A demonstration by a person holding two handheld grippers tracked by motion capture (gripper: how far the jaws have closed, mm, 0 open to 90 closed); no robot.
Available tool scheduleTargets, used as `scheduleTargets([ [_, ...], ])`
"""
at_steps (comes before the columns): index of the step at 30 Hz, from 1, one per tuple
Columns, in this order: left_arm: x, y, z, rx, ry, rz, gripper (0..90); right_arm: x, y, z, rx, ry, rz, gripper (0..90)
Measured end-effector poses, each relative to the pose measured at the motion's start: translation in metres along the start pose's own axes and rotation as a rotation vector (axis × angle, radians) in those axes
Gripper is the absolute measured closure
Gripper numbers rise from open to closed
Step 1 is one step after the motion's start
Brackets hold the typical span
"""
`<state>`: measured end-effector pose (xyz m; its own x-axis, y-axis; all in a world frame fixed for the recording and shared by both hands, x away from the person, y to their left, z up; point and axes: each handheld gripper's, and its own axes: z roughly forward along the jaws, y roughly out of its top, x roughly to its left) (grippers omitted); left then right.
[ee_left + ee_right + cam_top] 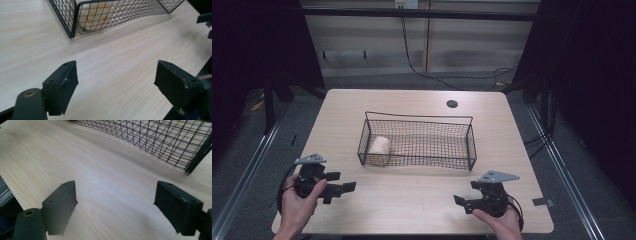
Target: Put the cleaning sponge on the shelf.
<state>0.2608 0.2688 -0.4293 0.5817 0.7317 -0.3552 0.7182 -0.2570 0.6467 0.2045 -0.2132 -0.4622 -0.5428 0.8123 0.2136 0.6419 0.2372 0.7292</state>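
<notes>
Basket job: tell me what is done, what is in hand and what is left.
Done: one pale roll lies inside the wire basket, at its left end. In hand: nothing; the left gripper and right gripper are both open and empty, at the near edge of the table. Left: no other loose item lies on the table, so the loading looks finished, or the roll may yet come out.

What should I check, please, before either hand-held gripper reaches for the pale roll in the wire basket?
1. Left hand-held gripper open, nothing between its jaws: ok.
2. Right hand-held gripper open, nothing between its jaws: ok.
3. Pale roll lies at the left end of the wire basket: ok.
4. Basket open at the top: ok.
5. Table bare between grippers and basket: ok.
6. Roll soft or stiff: cannot tell.
</notes>
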Motion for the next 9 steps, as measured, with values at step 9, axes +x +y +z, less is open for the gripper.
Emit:
scheduleTargets([
  [9, 0.003, -0.031, 0.004, 0.022, -0.005, 0.01, 18.6, 0.0, -0.002, 0.003, 0.003, -0.027, 0.005, 17.7],
])
